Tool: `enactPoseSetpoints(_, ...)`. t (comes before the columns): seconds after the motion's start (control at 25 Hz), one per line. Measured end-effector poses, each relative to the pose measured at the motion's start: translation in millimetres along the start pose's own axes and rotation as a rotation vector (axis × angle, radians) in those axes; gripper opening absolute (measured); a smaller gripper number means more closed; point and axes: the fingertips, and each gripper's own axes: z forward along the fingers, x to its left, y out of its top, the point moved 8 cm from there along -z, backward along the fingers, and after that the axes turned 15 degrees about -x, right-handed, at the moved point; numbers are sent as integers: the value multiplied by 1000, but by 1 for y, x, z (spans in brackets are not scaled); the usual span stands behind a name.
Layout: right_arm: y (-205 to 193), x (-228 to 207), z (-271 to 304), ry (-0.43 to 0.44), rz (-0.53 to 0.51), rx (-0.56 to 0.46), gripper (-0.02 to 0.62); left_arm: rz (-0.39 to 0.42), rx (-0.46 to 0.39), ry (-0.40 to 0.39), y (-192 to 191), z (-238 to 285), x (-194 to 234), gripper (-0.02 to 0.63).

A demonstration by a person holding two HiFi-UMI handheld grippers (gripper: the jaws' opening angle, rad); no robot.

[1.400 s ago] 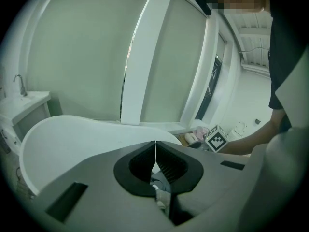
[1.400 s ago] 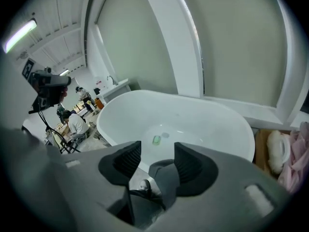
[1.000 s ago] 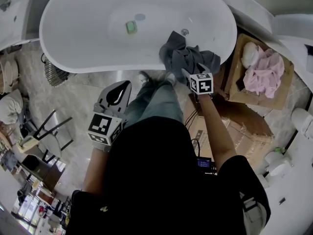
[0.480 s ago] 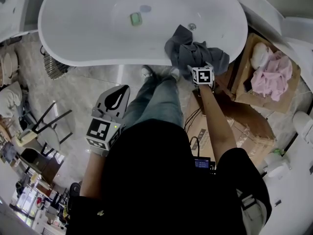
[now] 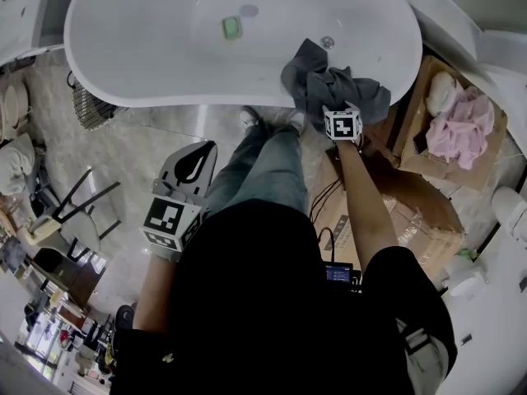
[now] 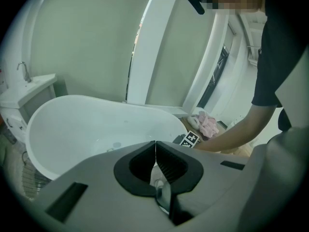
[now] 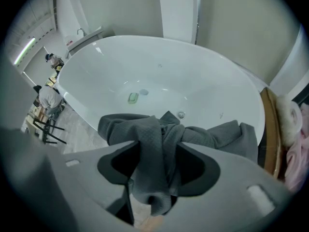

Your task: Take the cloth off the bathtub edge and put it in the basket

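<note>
Left gripper (image 5: 200, 153): we hold it low and idle beside our leg, well apart from the tub. Its fingers (image 6: 166, 161) are together, with nothing between them.
Bathtub (image 5: 140, 56): white and freestanding, it lies across the top of the head view. A small green object (image 5: 232, 28) lies on its floor near the drain end.
Dark grey cloth (image 5: 317, 79): it is bunched over the near tub edge towards the right end, partly inside the basin and partly hanging outside. It is not yet lifted clear.
Right gripper (image 5: 331, 109): we have it reached in at the cloth. Its fingers (image 7: 195, 166) are closing on a hanging fold (image 7: 153, 153), which fills the gap and touches both sides.
Brown basket (image 5: 405, 142): it sits on the floor just right of the tub's end, near the cloth, and already holds a pink cloth (image 5: 457, 126) and something white.
Step in hand: we judge it to be the grasp on the cloth at the tub edge.
Next move: we would firm the pinch, lift until the trailing corners clear the rim, then carry a short way right and let go over the basket. A loose corner could catch on the rim.
</note>
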Motion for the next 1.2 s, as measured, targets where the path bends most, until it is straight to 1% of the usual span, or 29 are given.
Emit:
enactPoseSetpoints(0.04, 0, 1, 0, -3, 6, -4, 227, 4, 3, -6, -1, -1, 1, 12)
enactPoseSetpoints(0.16, -1, 3, -2, -30, 34, -7, 181, 12, 6, -27, -6, -5, 3, 12)
enactPoseSetpoints(0.32, -1, 5, -7, -47, 97, -17, 106, 12, -1, -28, -8, -11, 10, 12)
enactPoseSetpoints(0.52, -3, 11, -12, -40, 161, -50, 75, 17, -6, -40, -9, -15, 14, 12)
enactPoseSetpoints(0.68, -3, 16, -17, 1, 241, -118, 50, 29, -16, -49, -8, -19, 15, 12)
enactPoseSetpoints(0.84, 1, 26, -29, 15, 289, -186, 46, 40, -31, -50, -6, -26, 18, 12)
enactPoseSetpoints(1.0, 18, 43, -50, 65, 321, -281, 43, 32, -52, -31, 1, -34, 19, 12)
enactPoseSetpoints(1.2, 53, 62, -85, 141, 328, -392, 43, 34, -96, -3, 12, -44, 16, 12)
